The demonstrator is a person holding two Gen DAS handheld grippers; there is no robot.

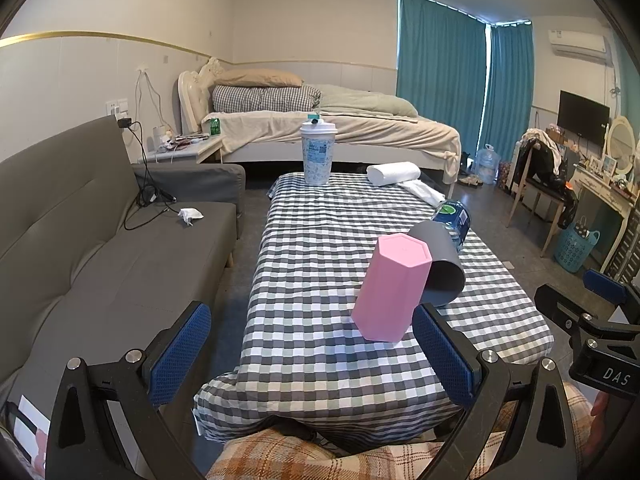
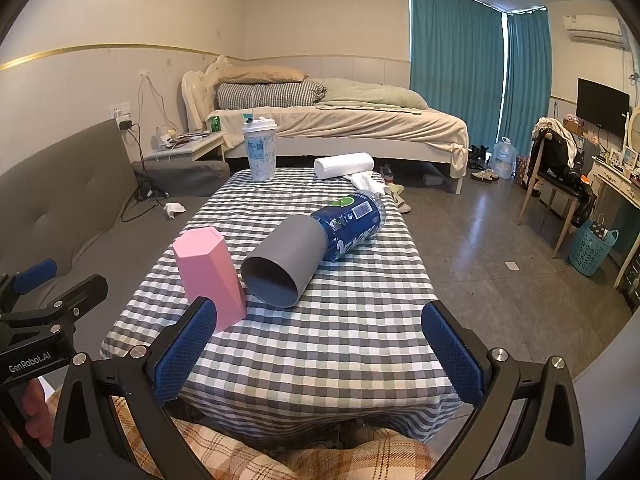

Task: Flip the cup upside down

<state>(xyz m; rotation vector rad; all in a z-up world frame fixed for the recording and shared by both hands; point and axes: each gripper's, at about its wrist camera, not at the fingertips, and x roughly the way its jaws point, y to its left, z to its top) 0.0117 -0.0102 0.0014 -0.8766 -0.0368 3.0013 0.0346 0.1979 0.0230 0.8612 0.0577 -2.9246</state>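
Note:
A pink hexagonal cup [image 1: 390,288] [image 2: 210,278] stands on the checked tablecloth with its closed end up. A grey round cup [image 1: 440,266] [image 2: 282,262] lies on its side right behind it, mouth facing me. My left gripper [image 1: 312,354] is open and empty near the table's front edge, the pink cup just beyond its right finger. My right gripper [image 2: 320,354] is open and empty, short of both cups. The right gripper also shows at the right edge of the left wrist view [image 1: 592,320], and the left gripper at the left edge of the right wrist view [image 2: 44,308].
A blue-labelled bottle [image 2: 352,226] lies on its side behind the grey cup. A white lidded takeaway cup [image 1: 318,154] and a paper towel roll [image 1: 394,173] stand at the table's far end. A grey sofa [image 1: 100,260] is left of the table [image 1: 320,360]; floor is right.

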